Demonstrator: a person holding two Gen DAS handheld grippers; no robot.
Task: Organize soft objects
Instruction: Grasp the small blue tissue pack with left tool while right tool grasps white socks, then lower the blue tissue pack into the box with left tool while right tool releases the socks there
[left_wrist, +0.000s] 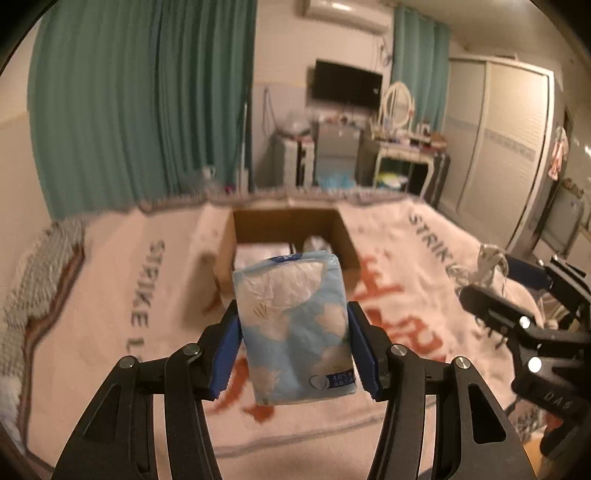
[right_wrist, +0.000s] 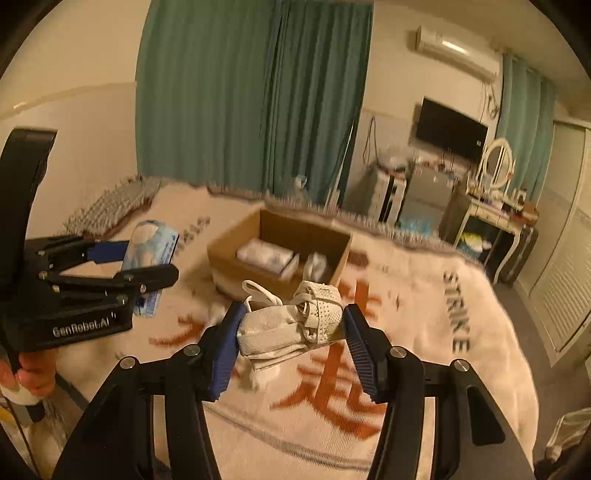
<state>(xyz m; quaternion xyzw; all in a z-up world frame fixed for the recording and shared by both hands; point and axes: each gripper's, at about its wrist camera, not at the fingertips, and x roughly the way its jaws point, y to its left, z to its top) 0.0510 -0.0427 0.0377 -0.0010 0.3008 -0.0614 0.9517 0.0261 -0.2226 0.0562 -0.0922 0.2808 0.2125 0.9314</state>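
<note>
Both loads are airborne over the bed (right_wrist: 424, 314), the left gripper (left_wrist: 293, 347) clamping a tissue pack (left_wrist: 295, 328) and the right gripper (right_wrist: 291, 341) pinching a bundled cloth (right_wrist: 291, 325), lined up for the box (right_wrist: 280, 251).

Open-topped box (right_wrist: 280, 254), part-filled; bare blanket (right_wrist: 424, 295) around.

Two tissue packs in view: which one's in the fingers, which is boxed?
The blue tissue pack is clamped upright in the left gripper. The white pack lies flat inside the cardboard box.
</note>
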